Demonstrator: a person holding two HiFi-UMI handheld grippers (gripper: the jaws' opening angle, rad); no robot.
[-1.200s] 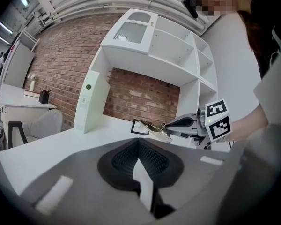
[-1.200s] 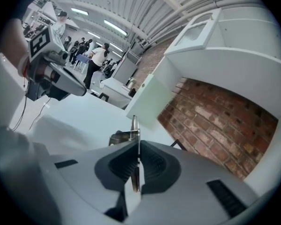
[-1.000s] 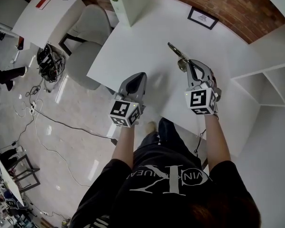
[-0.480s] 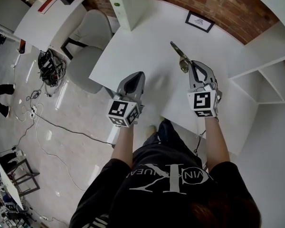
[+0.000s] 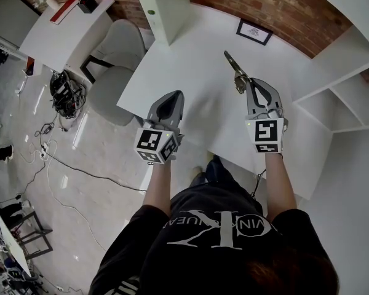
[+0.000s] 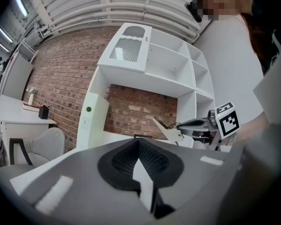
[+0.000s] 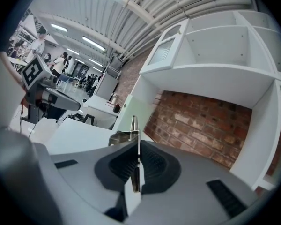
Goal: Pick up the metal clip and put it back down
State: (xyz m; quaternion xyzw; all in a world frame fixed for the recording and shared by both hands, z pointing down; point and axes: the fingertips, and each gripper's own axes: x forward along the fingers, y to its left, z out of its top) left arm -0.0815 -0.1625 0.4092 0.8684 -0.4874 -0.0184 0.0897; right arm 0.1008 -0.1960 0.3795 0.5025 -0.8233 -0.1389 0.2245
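Well, metal clip point(image 5: 234, 68): pinched edge-on at its rear end in the right gripper point(image 5: 245, 83), with its nose sticking out ahead. It looks clear of the white table point(image 5: 184, 60).
Right gripper: clenched tight on the metal clip, pads flat against the thin metal, tipped a touch downward.
Left gripper point(image 5: 171, 100): closed on nothing, held level over the table's near edge, well apart from the clip.
Step, I'd say: the lift looks done and the set-down comes next.
Doing it well: lower straight onto bare tabletop and keep the clip level so its nose doesn't strike first. Let go only once it rests, then draw back along the jaws.
Risk: the hold is narrow, so a twist could let the clip pivot.
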